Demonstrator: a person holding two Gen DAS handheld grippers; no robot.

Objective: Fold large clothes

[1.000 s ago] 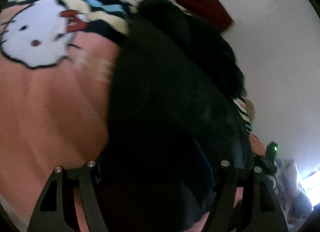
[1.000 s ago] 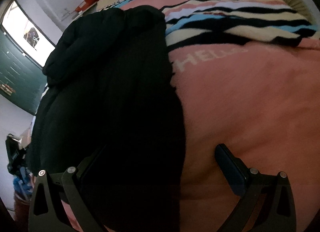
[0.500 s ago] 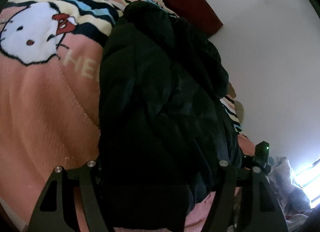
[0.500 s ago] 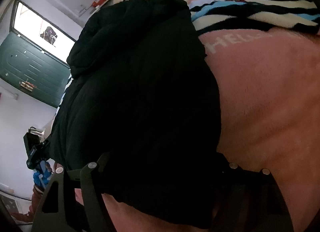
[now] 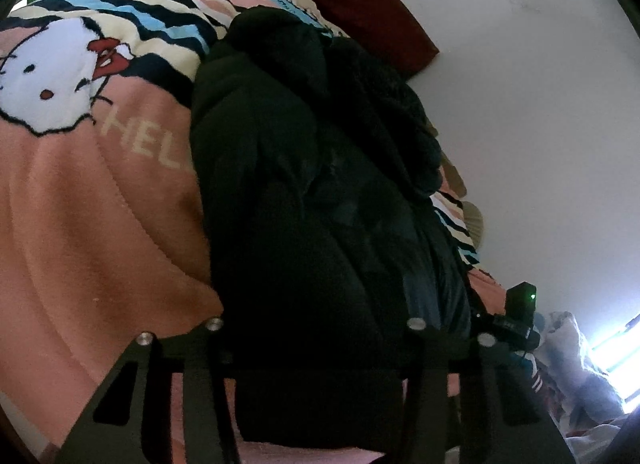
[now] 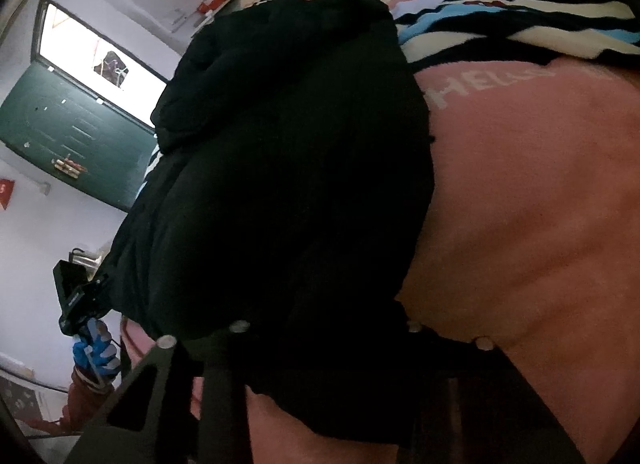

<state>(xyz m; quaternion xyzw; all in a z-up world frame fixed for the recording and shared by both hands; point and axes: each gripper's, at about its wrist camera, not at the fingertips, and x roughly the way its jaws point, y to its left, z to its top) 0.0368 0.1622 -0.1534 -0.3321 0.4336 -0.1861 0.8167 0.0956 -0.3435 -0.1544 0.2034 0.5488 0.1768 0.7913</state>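
The black coat (image 5: 304, 199) lies lengthwise on the bed, on the pink blanket (image 5: 80, 232), and its near hem fills the space between the jaws of both of your tools. Your left hand-held gripper (image 5: 316, 348) has just been closing, with the hem between its jaws; the fingertips are buried in dark cloth, so you cannot tell whether the pads actually press. Your right hand-held gripper (image 6: 320, 340) has likewise just been closing on the hem; its tips are hidden too, so its grip cannot be told. Folds and seams of the coat are hard to make out. Bare blanket lies open beside the coat's long edge; the white wall (image 5: 520, 103) runs near the other side.
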